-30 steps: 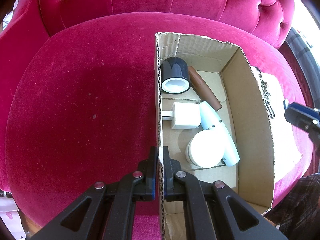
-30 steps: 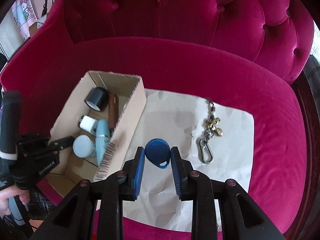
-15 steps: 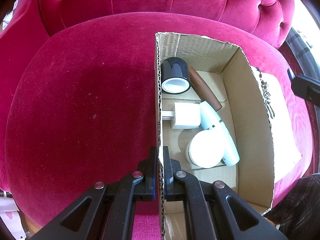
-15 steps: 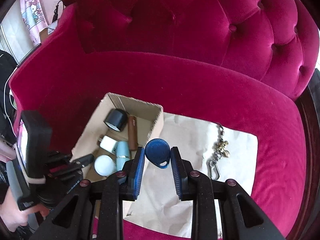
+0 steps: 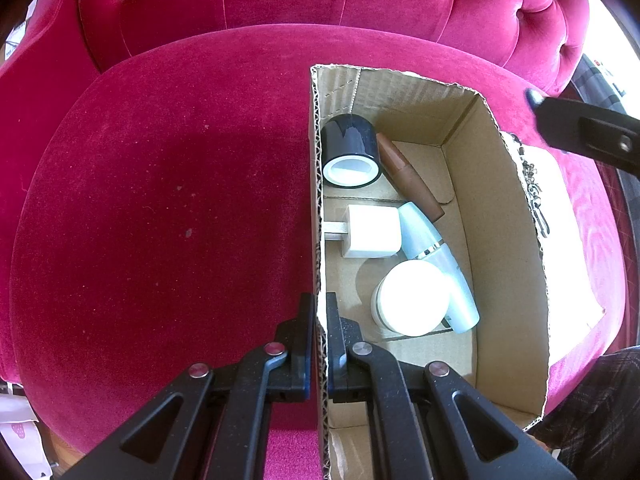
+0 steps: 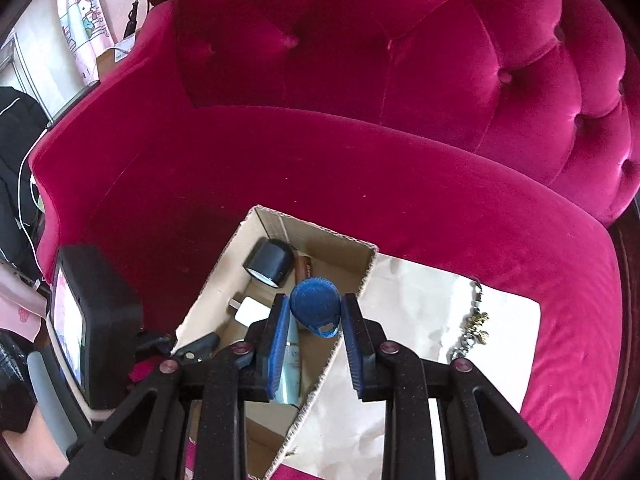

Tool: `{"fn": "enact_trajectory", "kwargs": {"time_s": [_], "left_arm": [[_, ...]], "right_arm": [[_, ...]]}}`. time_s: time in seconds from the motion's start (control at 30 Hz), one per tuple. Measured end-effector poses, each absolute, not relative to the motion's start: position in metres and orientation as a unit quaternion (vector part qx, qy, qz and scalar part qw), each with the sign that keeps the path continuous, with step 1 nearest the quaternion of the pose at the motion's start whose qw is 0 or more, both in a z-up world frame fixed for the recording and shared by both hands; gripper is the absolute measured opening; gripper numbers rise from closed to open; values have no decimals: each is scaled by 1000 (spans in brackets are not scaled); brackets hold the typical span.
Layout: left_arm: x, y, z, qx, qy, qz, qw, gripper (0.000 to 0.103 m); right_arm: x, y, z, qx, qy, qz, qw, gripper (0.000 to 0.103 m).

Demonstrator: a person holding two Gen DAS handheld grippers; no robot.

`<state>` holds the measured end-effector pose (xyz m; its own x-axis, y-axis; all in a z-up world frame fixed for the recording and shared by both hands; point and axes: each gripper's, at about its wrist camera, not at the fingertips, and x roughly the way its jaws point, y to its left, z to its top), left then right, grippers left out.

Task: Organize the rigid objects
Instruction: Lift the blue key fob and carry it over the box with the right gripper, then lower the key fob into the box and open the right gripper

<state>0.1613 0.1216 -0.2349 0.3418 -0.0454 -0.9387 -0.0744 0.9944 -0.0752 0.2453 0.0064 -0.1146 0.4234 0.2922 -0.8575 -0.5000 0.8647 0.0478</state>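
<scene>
Gripper jaws of the right gripper [image 6: 313,322] clamp a blue key fob [image 6: 316,307] above the cardboard box [image 5: 508,240] on a magenta velvet sofa [image 5: 160,200]. Left gripper [image 5: 318,344] pinches the box's near wall shut-tight, steadying it. Inside lie a black cap [image 5: 351,150], white jar [image 5: 412,297], pale-blue bottle [image 5: 436,248], white charger [image 5: 372,231] and brown tube [image 5: 408,176]. Released too near the wall, the fob could likely bounce onto the paper sheet [image 6: 420,320] beside the keychain [image 6: 474,326].

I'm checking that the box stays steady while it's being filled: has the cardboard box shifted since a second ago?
No. In the left wrist view the cardboard box sits at the same spot against the sofa seat, its wall clamped in the left gripper.
</scene>
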Motion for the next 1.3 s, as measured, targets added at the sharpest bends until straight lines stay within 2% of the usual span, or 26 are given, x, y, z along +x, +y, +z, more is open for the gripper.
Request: {"fn": "enact_trajectory", "kwargs": {"time_s": [0.8, 0.9, 0.97, 1.07, 1.13, 1.2, 1.3], "left_arm": [[161, 122, -235, -53, 574, 9, 817, 4], [161, 122, -235, -52, 573, 9, 818, 4], [161, 122, -235, -54, 574, 9, 817, 4], [161, 122, -234, -54, 574, 9, 817, 4], [161, 122, -234, -55, 574, 9, 817, 4], [161, 122, -234, -52, 574, 9, 818, 4], [162, 121, -234, -52, 574, 10, 817, 4]], "right_arm": [[254, 25, -135, -110, 504, 251, 819, 29], [254, 26, -135, -117, 501, 248, 821, 56], [254, 24, -134, -119, 496, 241, 826, 63], [257, 21, -136, -123, 498, 227, 828, 78], [258, 17, -136, -127, 497, 219, 830, 92], [258, 12, -134, -126, 497, 216, 831, 100], [258, 6, -133, -122, 495, 212, 834, 101]]}}
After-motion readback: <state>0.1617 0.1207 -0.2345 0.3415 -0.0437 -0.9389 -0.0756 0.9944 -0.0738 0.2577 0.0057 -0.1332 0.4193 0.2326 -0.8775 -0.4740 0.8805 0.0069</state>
